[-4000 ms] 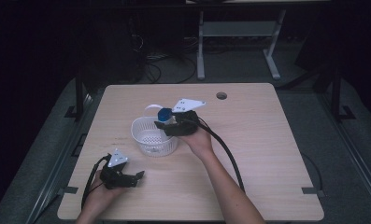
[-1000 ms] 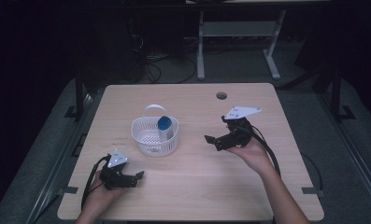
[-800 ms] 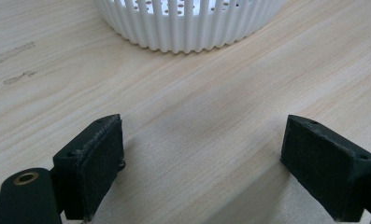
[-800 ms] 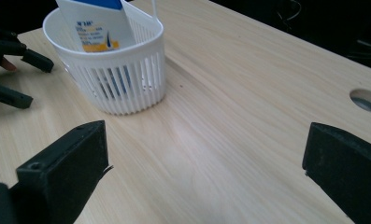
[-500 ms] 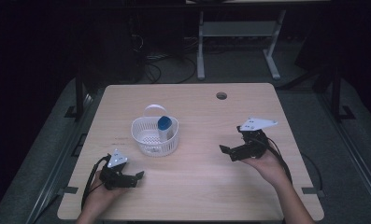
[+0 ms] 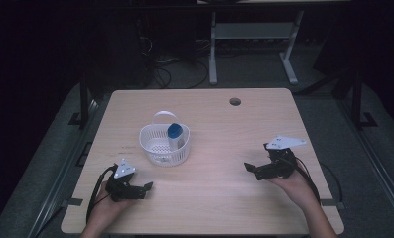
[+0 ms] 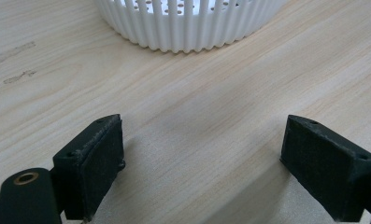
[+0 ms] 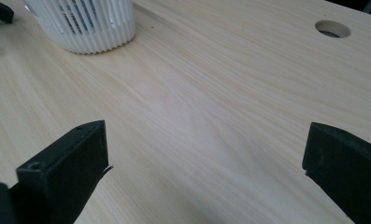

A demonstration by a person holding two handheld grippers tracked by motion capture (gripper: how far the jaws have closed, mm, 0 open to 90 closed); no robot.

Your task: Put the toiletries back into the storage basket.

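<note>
A: From the high view, where does the work stand?

B: The bottle [image 6: 175, 135] with the blue cap stands upright inside the white basket [image 6: 155, 150], leaning toward its right wall. The right gripper [image 6: 252, 169] sits low over the table [image 6: 219, 124], well apart from the basket, jaws spread and nothing between them. The left gripper [image 6: 146, 187] rests near the table's front edge, just below the basket, also spread and empty.

A: And the left gripper view?

B: Its two black jaws stand wide apart over bare wood, with the basket's ribbed wall [image 7: 188, 25] close ahead — near, but not touching.

A: The right gripper view?

B: Much the same. Jaws wide, holding nothing, bare table between them. The basket [image 8: 87, 23] is far off at the upper left, with blue showing through its slats, and the round cable hole [image 8: 332, 29] is at the upper right.

A: So which step is this?

B: I'd judge the placing is done — the bottle is in and both hands are clear. If anything follows, it would probably be lifting the basket by its handle [image 6: 163, 115], which calls for a reach over the rim without tipping the bottle.
</note>
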